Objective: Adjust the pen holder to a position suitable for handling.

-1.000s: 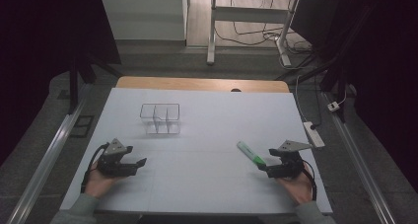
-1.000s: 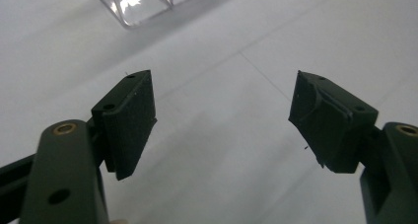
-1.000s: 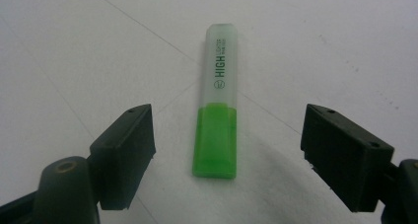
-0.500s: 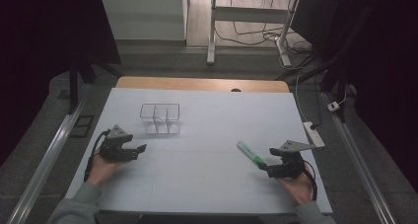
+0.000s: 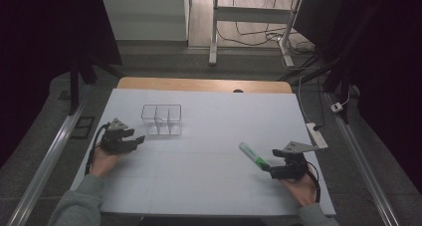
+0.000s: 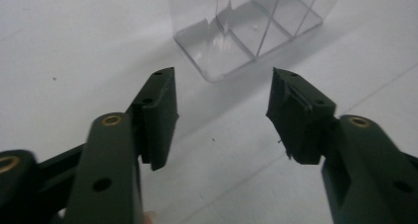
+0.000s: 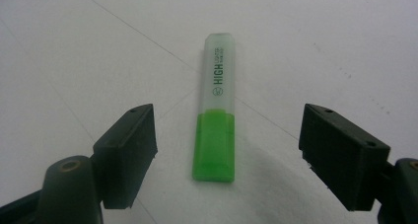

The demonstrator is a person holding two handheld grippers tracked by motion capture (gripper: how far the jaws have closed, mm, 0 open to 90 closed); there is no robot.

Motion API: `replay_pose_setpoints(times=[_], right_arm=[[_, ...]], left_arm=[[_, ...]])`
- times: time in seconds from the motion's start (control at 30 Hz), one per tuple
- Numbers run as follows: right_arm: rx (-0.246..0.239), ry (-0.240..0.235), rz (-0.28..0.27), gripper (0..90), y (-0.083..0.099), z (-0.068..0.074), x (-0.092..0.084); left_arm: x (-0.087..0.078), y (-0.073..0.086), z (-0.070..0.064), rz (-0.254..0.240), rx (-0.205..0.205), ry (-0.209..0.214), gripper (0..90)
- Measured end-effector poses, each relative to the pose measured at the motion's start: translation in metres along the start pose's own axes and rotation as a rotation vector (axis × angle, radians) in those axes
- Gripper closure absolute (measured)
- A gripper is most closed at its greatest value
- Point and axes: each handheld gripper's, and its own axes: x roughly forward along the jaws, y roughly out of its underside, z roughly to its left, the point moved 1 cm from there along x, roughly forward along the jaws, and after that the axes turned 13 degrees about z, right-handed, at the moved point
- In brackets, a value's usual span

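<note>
Left gripper (image 5: 130, 142) points at the clear box (image 5: 161, 119) just ahead of it; its jaws have just been closing, stand partly open, and grip nothing. Right gripper (image 5: 268, 170) is wide open, its jaws flanking the green highlighter (image 7: 217, 122) lying flat on the table (image 5: 209, 166), pads apart from it.

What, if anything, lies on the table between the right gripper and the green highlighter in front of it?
Nothing visible does. The green highlighter lies flat on the white table just ahead of the right gripper, whose jaws stand open on either side of its green end without touching it.
</note>
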Motion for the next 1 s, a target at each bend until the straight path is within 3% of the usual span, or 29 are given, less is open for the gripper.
replay_pose_setpoints(times=[0.13,0.37,0.6,1.0], right_arm=[[-0.001,0.000,0.001,21.7,0.000,0.000,0.000],[0.000,0.000,0.005,21.8,0.000,0.000,0.001],[0.001,0.000,0.005,21.8,0.000,0.000,0.001],[0.001,0.001,0.010,21.8,0.000,0.000,0.002]], left_arm=[[0.005,-0.005,0.005,0.001,0.006,-0.010,58.7],[0.010,-0.011,0.014,-0.014,-0.007,-0.008,88.4],[0.014,-0.018,0.021,-0.010,-0.010,-0.008,88.8],[0.026,-0.028,0.020,-0.003,-0.008,0.009,88.8]])
